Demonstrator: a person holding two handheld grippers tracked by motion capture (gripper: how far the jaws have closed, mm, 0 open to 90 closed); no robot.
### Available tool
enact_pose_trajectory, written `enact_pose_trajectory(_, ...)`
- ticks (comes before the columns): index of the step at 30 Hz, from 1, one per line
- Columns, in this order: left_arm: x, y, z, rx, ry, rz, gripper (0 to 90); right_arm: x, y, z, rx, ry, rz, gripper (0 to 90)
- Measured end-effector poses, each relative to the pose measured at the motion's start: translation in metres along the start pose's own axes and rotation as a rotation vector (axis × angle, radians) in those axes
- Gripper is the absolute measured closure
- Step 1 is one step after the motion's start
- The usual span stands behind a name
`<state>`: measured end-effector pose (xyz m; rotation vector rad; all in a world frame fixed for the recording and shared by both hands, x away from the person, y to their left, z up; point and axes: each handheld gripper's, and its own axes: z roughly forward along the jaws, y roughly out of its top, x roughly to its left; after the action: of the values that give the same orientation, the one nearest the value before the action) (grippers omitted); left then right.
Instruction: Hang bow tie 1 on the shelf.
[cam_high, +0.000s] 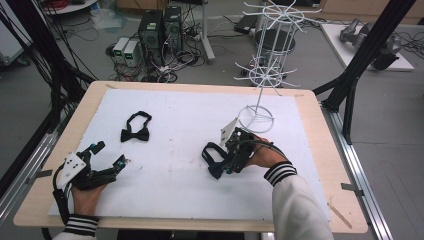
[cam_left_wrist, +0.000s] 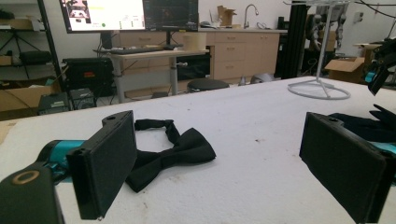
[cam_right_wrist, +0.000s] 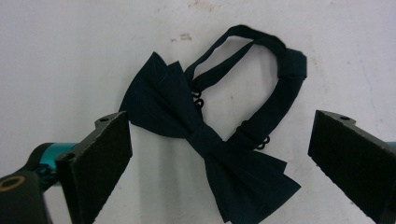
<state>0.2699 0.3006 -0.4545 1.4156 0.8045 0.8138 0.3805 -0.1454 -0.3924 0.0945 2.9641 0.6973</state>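
A black bow tie (cam_high: 135, 131) lies flat on the white sheet at the left; in the left gripper view the same bow tie (cam_left_wrist: 173, 151) rests just ahead of the open jaws. My left gripper (cam_high: 109, 154) (cam_left_wrist: 215, 163) sits low near the front left, open and holding nothing. A second, dark navy bow tie (cam_high: 214, 157) (cam_right_wrist: 205, 140) lies near the middle with its strap looped. My right gripper (cam_high: 227, 162) (cam_right_wrist: 222, 140) hangs directly over it, pointing down, jaws wide open on either side of the tie and apart from it.
A white wire rack (cam_high: 260, 65) stands at the back right, its ring base (cam_high: 256, 118) (cam_left_wrist: 319, 89) just behind the right gripper. The white sheet (cam_high: 175, 190) covers most of the wooden table (cam_high: 310, 100). Computers and cables lie on the floor beyond.
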Motion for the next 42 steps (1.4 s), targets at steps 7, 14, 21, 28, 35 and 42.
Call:
enact_pose_trajectory(7, 0.0, 0.0, 0.0, -0.004, 0.0, -0.005, 11.5, 0.001, 0.002, 0.007, 0.047, -0.004, -0.027, 7.7)
enact_pose_trajectory(14, 0.0, 0.0, 0.0, -0.003, 0.0, -0.001, 11.5, -0.002, 0.001, 0.01, 0.061, 0.033, -0.014, 22.0)
enact_pose_trajectory(21, 0.0, 0.0, 0.0, -0.003, 0.0, -0.002, 11.5, -0.002, 0.002, 0.015, 0.08, 0.043, -0.024, 25.7)
enact_pose_trajectory(28, 0.0, 0.0, 0.0, -0.003, 0.0, -0.002, 11.5, -0.002, 0.002, 0.019, 0.108, 0.055, -0.023, 35.8)
enact_pose_trajectory(35, 0.0, 0.0, 0.0, -0.003, 0.0, -0.002, 11.5, -0.002, 0.002, 0.019, 0.135, 0.054, -0.056, 46.0)
enact_pose_trajectory(42, 0.0, 0.0, 0.0, -0.003, 0.0, -0.002, 11.5, -0.001, 0.001, 0.021, 0.168, 0.052, -0.085, 57.7)
